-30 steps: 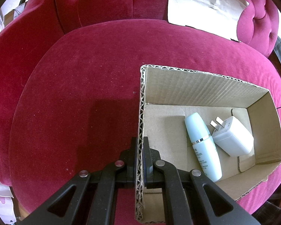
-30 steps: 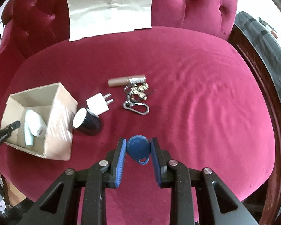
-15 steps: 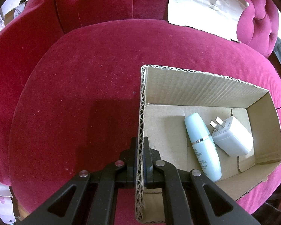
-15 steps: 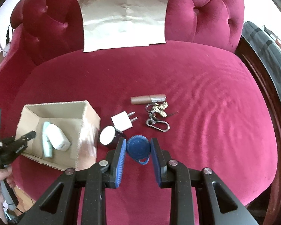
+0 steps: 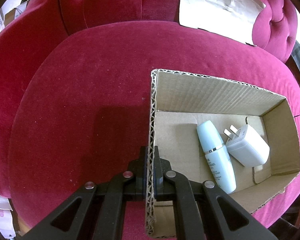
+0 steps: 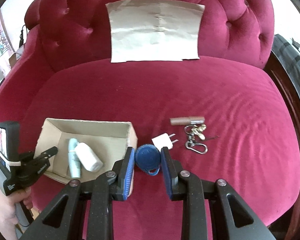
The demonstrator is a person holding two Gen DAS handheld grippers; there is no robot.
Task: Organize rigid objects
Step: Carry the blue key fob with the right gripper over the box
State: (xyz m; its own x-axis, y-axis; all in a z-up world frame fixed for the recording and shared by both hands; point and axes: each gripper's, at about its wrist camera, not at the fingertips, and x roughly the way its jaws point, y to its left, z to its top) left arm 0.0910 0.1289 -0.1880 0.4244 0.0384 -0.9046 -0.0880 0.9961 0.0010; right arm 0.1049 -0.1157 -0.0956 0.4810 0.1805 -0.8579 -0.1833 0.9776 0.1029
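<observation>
Right wrist view: your right gripper fingers clasp the blue tag between them; your left gripper pinches the cardboard box wall.

Both wrist views look down, sharing the cardboard box.

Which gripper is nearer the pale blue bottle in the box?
Left. The left gripper clamps the cardboard box wall beside the bottle; the right gripper, holding the blue tag, is outside the box.
</observation>
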